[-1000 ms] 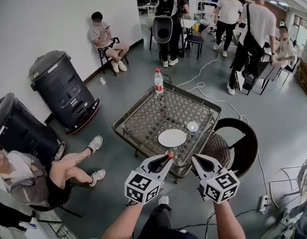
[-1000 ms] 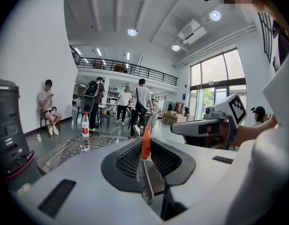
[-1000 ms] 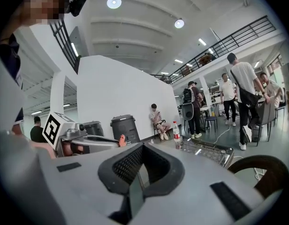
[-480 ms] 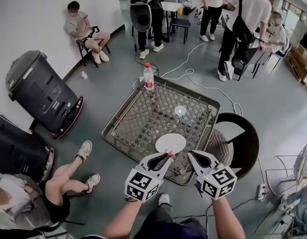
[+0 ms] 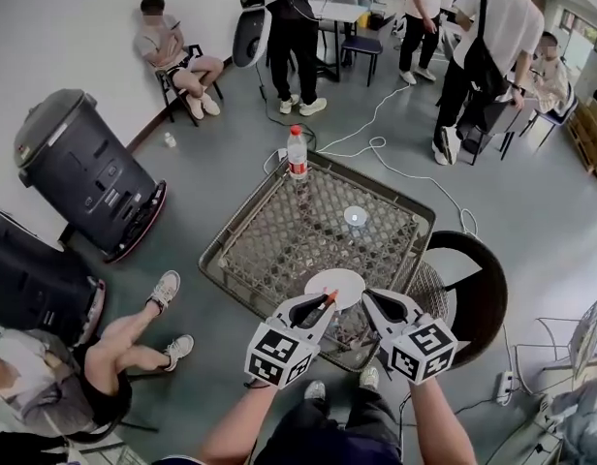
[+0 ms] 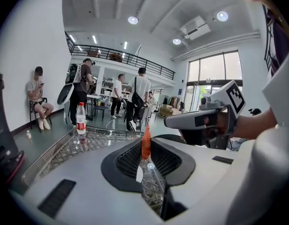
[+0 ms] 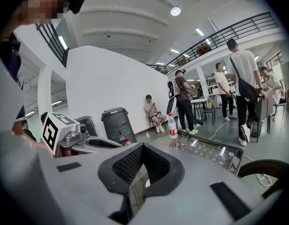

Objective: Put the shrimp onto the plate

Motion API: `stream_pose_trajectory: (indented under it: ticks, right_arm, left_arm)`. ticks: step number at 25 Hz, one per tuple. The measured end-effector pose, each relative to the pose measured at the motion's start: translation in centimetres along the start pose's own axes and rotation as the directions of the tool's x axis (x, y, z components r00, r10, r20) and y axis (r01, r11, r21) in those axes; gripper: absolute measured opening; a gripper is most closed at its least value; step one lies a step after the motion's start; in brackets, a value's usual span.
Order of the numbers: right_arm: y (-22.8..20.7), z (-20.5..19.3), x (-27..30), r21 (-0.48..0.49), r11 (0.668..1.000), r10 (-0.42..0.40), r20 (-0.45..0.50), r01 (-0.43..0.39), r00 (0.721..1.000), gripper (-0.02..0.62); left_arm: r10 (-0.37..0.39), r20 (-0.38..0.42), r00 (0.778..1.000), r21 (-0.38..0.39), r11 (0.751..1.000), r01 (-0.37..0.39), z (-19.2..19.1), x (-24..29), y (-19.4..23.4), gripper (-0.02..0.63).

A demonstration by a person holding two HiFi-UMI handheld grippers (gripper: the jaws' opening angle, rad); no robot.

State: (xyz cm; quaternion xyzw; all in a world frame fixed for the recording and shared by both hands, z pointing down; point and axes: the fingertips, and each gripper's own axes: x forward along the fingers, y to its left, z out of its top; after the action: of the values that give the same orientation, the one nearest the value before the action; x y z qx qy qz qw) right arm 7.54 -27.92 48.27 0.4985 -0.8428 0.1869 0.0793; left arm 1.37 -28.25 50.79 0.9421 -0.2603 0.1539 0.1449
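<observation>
The white plate lies on the near part of the glass-topped lattice table. My left gripper is shut on a small orange shrimp, which hangs at the plate's near rim. In the left gripper view the shrimp stands upright between the jaw tips. My right gripper is shut with nothing in it, just right of the left one and beside the plate. The right gripper view looks across the table and shows the left gripper with the shrimp at its tip.
A water bottle with a red label stands at the table's far corner, and a small white round object lies beyond the plate. A dark wicker chair is at the right. Black bins and a seated person's legs are at the left.
Both grippers have edged forward to the plate's near rim while the head camera shifted. The left stays shut on the shrimp, and the right stays shut.
</observation>
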Motion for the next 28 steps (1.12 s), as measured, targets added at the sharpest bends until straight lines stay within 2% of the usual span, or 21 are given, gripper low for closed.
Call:
stream_pose_trajectory:
  ticks: [8,15,21,28]
  right_arm:
    - [-2.3,0.7,1.4,-0.043,0.994,0.101,-0.025,-0.102,0.995,0.005]
    - [-3.4,0.1,2.8,-0.045,0.986,0.156,-0.063,-0.159,0.986,0.005]
    - [-5.3,-2.6,3.9,-0.029,0.988,0.15,-0.11,-0.154,0.983,0.005]
    - [-6.9,-5.5,5.5,-0.016,0.989,0.141,-0.181,-0.146,0.973,0.005]
  left_arm:
    - [0.1,-0.031,0.994,0.01,0.995,-0.1,-0.1,2.0,0.2,0.066]
    - [0.171,-0.102,0.98,0.017,0.985,-0.17,-1.6,3.5,1.9,0.066]
    - [0.203,-0.216,0.955,0.028,0.979,-0.202,-5.9,6.6,4.1,0.066]
    - [0.212,-0.352,0.912,0.053,0.977,-0.207,-11.4,10.3,6.8,0.066]
